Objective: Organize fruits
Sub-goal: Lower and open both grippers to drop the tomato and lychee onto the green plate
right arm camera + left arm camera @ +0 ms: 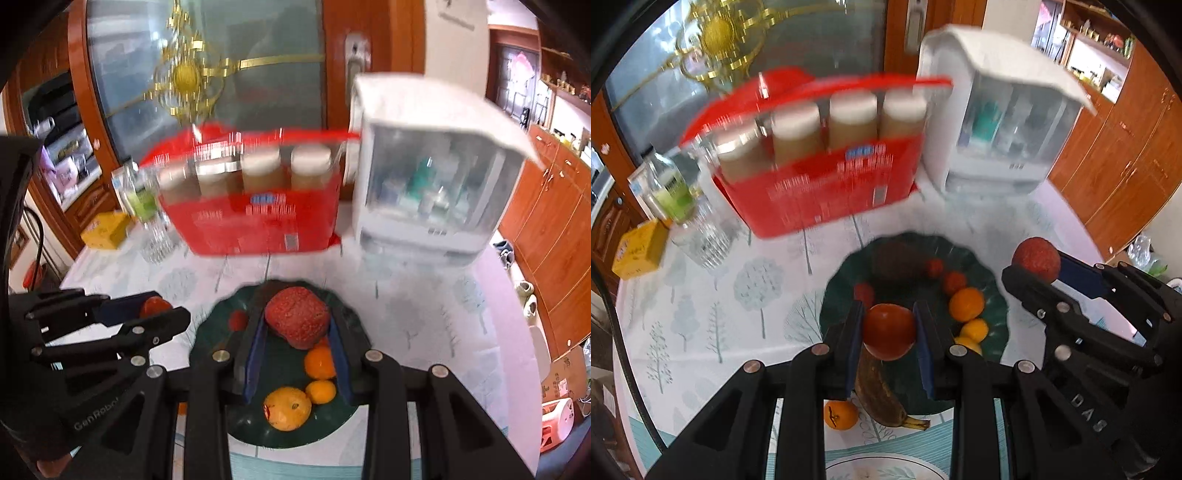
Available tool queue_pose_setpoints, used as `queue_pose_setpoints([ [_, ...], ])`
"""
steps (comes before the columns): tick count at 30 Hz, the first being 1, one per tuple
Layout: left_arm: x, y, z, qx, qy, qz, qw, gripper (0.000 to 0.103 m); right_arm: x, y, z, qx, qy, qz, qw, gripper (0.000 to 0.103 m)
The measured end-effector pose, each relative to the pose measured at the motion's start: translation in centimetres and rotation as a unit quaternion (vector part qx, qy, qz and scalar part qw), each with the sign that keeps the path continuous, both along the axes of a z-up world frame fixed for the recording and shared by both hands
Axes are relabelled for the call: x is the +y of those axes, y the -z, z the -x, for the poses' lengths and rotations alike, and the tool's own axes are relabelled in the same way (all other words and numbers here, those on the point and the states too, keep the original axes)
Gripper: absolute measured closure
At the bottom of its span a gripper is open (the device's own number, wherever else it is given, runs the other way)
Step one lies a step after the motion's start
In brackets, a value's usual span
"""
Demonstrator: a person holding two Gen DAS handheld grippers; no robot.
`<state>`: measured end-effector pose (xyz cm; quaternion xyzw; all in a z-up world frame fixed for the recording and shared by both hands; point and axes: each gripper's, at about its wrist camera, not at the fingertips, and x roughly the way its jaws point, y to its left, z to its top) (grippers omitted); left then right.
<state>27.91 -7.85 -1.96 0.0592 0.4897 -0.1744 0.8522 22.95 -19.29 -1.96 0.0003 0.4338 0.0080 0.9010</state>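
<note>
Got both hands busy here. My left tool (889, 332) is pinching a smooth round red fruit (889, 331), looks like a tomato, pads tight on both sides of it, held up over the dark green scalloped glass plate (995, 301). My right tool (297, 325) is clamped on a bumpy rough-skinned red fruit (297, 316), also above that same plate; from the left camera that fruit shows as a red ball at the tool's tip, off to the right of the plate.

On the plate itself: a round orange citrus fruit (966, 304), a couple of smaller yellow-orange ones (976, 329) next to it, a few small red fruits (954, 282) toward the back, plus a big dark lump (892, 260) I can't make out through the blur. An overripe brown banana (882, 395) lies over the plate's near edge with its stem end on the counter (713, 314), which has a white cloth printed with pale trees. A small orange fruit with a dark mark (840, 415) sits on the cloth just beside the banana, off the plate.

Behind the plate is a red carton of white-capped bottles (827, 184), a white cabinet box with a clear front (1001, 118) to its right, a clear glass tumbler (703, 236), a green-labelled bottle (670, 188) and a yellow box (641, 251) on the left.
</note>
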Motion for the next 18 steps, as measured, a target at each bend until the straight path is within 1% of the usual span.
queue_pose_setpoints([
  [1, -0.2, 1.1, -0.3, 0.009, 0.002, -0.006, 0.9999, 0.078, 0.1, 1.0, -0.2, 0.009, -0.003, 0.002, 1.0, 0.069],
  [3, -0.3, 2.5, -0.5, 0.018, 0.004, -0.012, 0.9998, 0.078, 0.3, 2.7, -0.5, 0.025, -0.005, 0.003, 1.0, 0.069],
  [7, -0.6, 5.4, -1.5, 0.041, 0.004, -0.02, 0.999, 0.078, 0.4, 5.3, -1.2, 0.048, -0.002, 0.004, 0.999, 0.069],
  [10, -0.8, 6.9, -2.2, 0.048, 0.005, -0.028, 0.9984, 0.078, 0.2, 6.7, -1.6, 0.06, -0.001, 0.001, 0.998, 0.069],
  [13, -1.0, 7.7, -2.5, 0.049, 0.008, -0.039, 0.998, 0.078, 0.1, 7.6, -2.0, 0.069, 0.0, 0.002, 0.998, 0.069],
  [16, -1.2, 8.4, -2.8, 0.049, 0.009, -0.047, 0.9976, 0.076, 0.0, 8.5, -2.3, 0.078, 0.0, 0.002, 0.997, 0.069],
  [18, -1.3, 8.8, -2.9, 0.045, 0.008, -0.061, 0.9971, 0.068, -0.1, 9.0, -2.3, 0.083, 0.0, 0.002, 0.997, 0.069],
])
